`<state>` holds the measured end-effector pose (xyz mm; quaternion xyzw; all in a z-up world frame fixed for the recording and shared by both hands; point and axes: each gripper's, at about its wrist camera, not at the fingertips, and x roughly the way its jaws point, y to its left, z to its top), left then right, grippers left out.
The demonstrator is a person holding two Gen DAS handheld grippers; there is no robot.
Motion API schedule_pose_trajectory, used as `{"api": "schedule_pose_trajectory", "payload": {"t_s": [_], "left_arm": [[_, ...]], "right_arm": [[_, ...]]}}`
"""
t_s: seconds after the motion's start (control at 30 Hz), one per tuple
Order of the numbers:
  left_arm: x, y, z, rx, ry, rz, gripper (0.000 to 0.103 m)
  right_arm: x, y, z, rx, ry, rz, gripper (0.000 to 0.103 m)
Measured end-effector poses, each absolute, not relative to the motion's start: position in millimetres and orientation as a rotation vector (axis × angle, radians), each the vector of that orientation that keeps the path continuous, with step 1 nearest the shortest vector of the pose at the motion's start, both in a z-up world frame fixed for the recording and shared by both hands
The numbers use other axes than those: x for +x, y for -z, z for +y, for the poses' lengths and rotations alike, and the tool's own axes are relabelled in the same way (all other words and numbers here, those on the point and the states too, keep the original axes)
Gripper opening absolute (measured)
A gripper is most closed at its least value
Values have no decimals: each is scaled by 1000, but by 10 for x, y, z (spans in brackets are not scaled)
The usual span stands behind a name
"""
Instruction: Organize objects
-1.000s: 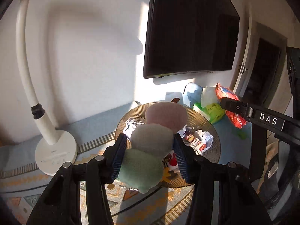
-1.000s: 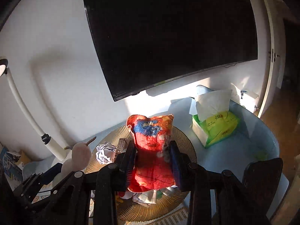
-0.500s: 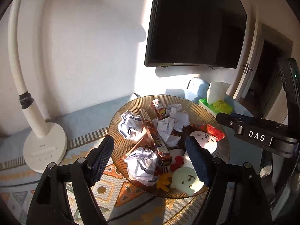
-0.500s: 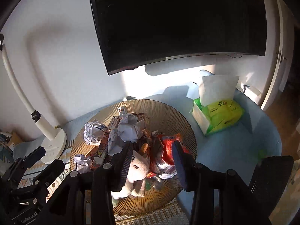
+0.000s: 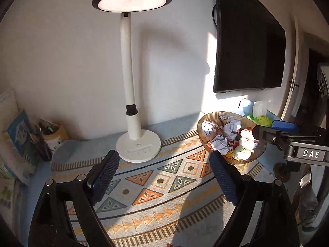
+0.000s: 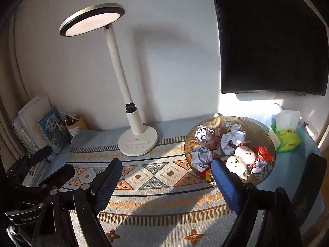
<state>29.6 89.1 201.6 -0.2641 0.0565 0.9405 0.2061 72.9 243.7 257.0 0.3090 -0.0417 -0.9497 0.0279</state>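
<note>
A brown ribbed bowl (image 6: 265, 138) (image 5: 207, 117) sits on the patterned mat, holding crumpled papers (image 6: 202, 132), a plush dumpling skewer toy (image 6: 240, 163) (image 5: 243, 146), a red snack bag (image 6: 264, 154) and other wrappers. My left gripper (image 5: 164, 168) is open and empty, pulled back over the mat, left of the bowl. My right gripper (image 6: 166, 175) is open and empty, also back from the bowl, its right finger (image 6: 224, 179) in front of the bowl's near rim. The right gripper also shows at the right of the left wrist view (image 5: 287, 135).
A white desk lamp (image 6: 137, 140) (image 5: 137, 144) stands left of the bowl. A green tissue pack (image 6: 287, 138) lies right of it. Books and a small box (image 6: 49, 129) stand at the left wall. A dark TV (image 6: 271, 41) hangs above.
Both grippers opened: the left let the plush skewer fall into the bowl, the right dropped the red snack bag there. Both then pulled back and up from the bowl.
</note>
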Motion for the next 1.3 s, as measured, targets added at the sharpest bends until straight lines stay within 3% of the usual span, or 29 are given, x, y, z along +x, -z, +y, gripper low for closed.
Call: {"api": "schedule_pose_trajectory", "payload": {"t_s": [0.03,0.17,0.4,0.6,0.7,0.8,0.87,1.03,1.3], "left_arm": [[345,-2013,770,-739,-2629,133,103],[463,-1769,375,-801,-2614,48,102],[402,-891,-71,-1054,-2660,-44,102],[292,-381,-224,-1208,-2783,22,102],[188,-234,-306,-1262,-2738,-59,102],[65,-172,-383,-1342,-2726,-139,102],[1,-143,-425,-1386,-2782,-151,102],[-150,-63,-365,-1486,-2849,-53,103],[-167,-53,-327,-1464,-2861,-68,103]], "right_arm": [[746,-2534,2332,956,2932,-90,88],[695,-2240,2014,1044,2867,-16,89],[357,-1439,1790,1283,2741,13,89],[44,-789,1788,1434,2693,100,89],[-65,-567,1886,1499,2661,63,89],[-111,-525,1946,1489,2689,83,92],[-167,-487,1971,1499,2668,63,103],[-198,-472,1948,1429,2669,104,103],[-178,-507,1922,1377,2699,103,103]]}}
